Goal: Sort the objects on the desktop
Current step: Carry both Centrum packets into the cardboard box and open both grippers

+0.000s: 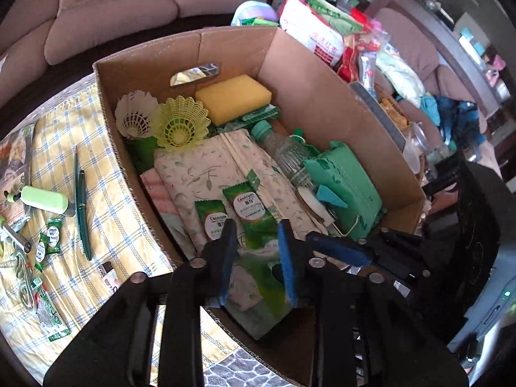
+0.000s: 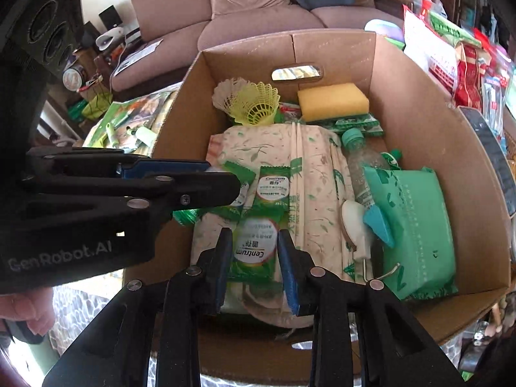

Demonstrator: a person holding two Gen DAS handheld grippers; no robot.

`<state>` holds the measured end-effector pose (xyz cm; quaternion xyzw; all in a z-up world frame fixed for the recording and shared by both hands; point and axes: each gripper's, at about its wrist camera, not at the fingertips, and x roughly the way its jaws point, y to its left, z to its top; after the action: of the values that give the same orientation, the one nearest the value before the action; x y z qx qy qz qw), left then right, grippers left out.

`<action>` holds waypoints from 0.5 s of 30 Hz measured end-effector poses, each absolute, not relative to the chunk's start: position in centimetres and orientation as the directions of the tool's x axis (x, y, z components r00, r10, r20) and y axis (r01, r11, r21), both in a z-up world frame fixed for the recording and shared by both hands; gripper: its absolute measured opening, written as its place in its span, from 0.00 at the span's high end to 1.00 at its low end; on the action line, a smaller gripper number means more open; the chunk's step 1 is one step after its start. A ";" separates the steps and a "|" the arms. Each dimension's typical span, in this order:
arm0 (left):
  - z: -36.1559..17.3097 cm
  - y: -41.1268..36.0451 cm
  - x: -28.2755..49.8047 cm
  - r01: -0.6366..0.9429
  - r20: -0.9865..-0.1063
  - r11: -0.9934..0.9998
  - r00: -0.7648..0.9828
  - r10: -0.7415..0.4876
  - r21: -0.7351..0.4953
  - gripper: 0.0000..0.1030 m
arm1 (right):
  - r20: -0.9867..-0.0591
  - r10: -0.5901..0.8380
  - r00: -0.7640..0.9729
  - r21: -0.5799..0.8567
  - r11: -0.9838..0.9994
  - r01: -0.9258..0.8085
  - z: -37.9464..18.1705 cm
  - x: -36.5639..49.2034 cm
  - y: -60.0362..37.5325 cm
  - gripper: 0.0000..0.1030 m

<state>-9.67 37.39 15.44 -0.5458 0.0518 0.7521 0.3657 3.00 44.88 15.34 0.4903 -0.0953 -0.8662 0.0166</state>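
A cardboard box [image 1: 322, 103] [image 2: 412, 103] holds the sorted items. Both grippers hang over its near end. My left gripper [image 1: 258, 225] is open above green packaging and a floral tissue pack [image 1: 206, 167], with two green Centrum sachets [image 1: 248, 206] lying just past its tips. My right gripper [image 2: 254, 232] is open too. Between its blue pads [image 2: 288, 271] lies a Centrum sachet [image 2: 254, 248], resting on the tissue pack [image 2: 316, 200] and not pressed. The left gripper [image 2: 222, 174] reaches in from the left in the right wrist view. A right finger [image 1: 342, 253] shows beside the left one.
Also in the box are two shuttlecocks [image 1: 174, 122], a yellow sponge [image 1: 232, 96], a clear bottle [image 1: 283, 151] and a green wipes pack [image 1: 345, 187]. Left of it, on the checked cloth [image 1: 106, 193], lie a pen [image 1: 80, 200], a green tube [image 1: 45, 200] and more sachets [image 1: 51, 235]. Packets [image 1: 319, 35] crowd the right.
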 end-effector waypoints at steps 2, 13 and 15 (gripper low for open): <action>15.8 37.0 -9.8 -0.601 -0.853 -0.728 -0.141 0.502 -0.330 0.62 | -0.835 -0.126 -0.536 0.196 -0.978 -0.075 15.5 3.4 45.3 0.53; 20.9 32.7 -7.6 -0.615 -0.821 -0.741 -0.257 0.509 -0.267 0.08 | -0.788 -0.100 -0.607 0.211 -0.971 -0.114 19.0 6.1 45.8 0.26; 21.8 31.3 -7.0 -0.613 -0.817 -0.753 -0.293 0.497 -0.239 0.00 | -0.779 -0.099 -0.619 0.211 -0.971 -0.111 19.7 6.6 45.3 0.16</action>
<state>-7.05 31.34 21.78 -0.4834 0.0597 0.8019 0.3460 6.57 45.34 19.71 0.4363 -0.1203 -0.8917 -0.0035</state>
